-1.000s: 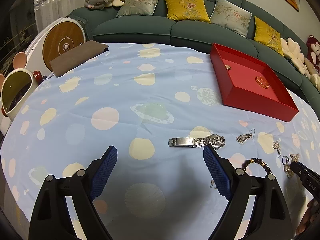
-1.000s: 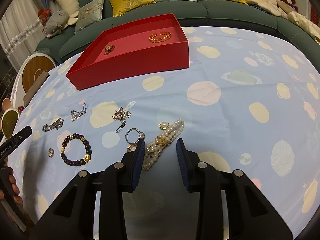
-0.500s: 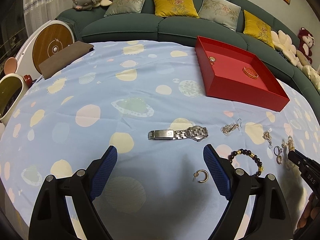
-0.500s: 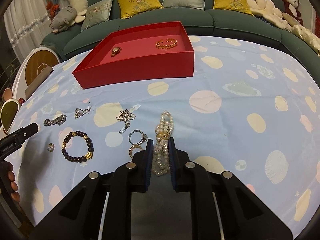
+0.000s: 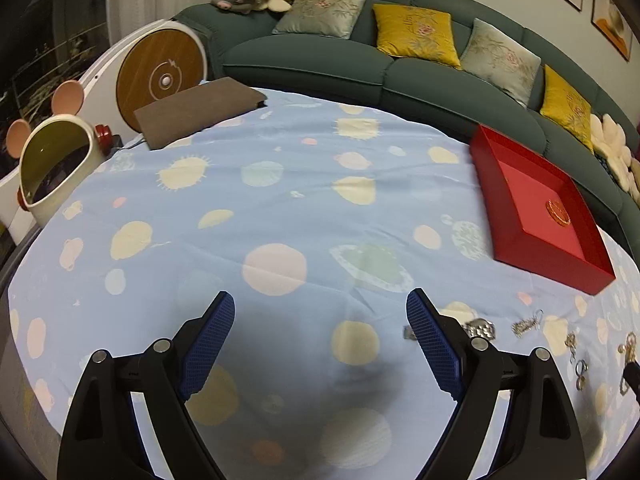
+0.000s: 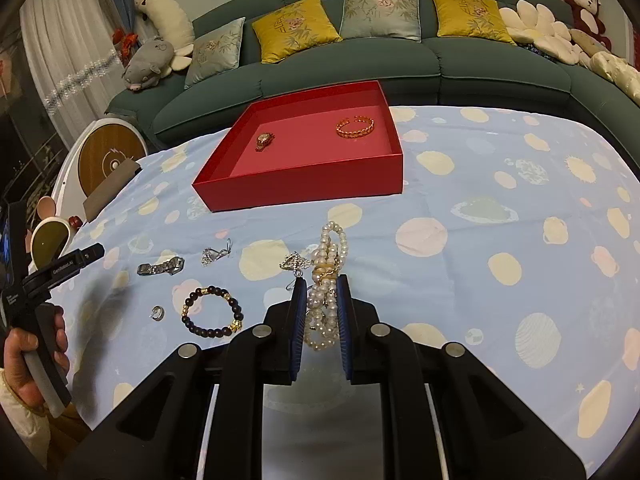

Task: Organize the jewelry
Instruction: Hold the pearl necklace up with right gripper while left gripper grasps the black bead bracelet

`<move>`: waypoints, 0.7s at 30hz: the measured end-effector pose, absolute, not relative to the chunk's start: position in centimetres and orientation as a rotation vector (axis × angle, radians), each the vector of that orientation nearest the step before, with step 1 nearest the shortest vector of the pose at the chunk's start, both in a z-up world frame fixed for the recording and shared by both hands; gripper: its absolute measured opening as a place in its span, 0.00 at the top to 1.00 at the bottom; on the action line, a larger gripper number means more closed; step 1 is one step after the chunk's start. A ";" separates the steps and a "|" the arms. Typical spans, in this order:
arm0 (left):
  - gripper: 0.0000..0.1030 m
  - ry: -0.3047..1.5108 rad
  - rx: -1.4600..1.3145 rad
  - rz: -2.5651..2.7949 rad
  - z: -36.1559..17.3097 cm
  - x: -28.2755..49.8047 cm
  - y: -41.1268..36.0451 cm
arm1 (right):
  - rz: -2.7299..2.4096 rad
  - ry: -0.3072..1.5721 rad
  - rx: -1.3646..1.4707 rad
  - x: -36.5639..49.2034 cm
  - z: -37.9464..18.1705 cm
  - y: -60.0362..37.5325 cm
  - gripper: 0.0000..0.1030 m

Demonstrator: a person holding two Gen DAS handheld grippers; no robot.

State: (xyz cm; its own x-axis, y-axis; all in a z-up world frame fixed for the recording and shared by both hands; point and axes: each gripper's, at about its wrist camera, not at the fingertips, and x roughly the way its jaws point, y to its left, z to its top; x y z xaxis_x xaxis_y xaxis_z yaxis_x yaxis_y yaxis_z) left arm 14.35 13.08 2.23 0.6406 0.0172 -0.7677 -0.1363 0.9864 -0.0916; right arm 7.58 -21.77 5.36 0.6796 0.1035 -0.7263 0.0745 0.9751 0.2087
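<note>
The left gripper [image 5: 320,320] hangs over bare tablecloth [image 5: 280,200], jaws wide apart and empty. The right gripper [image 6: 322,300], whose jaws have just been closing, is clamped on the pearl bracelet [image 6: 326,276], near the table's front edge, before the red tray [image 6: 304,184].

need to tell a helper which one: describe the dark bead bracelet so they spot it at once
On the blue spotted tablecloth, look at the loose jewelry in front of the red tray. The dark bead bracelet lies flat beside a small ring; it alone is a closed loop of dark beads with gold ones.
</note>
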 end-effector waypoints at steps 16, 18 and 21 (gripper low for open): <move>0.17 0.920 0.014 -0.212 0.7 11.3 2.3 | 0.030 0.839 0.220 7.9 4.9 -21.1 0.86; 0.17 0.930 0.044 -0.245 0.1 10.9 0.4 | 0.030 0.839 0.222 7.9 4.9 -21.2 0.86; 0.19 0.949 0.076 -0.278 -0.8 10.8 -1.8 | 0.029 0.840 0.229 7.7 4.9 -21.3 0.86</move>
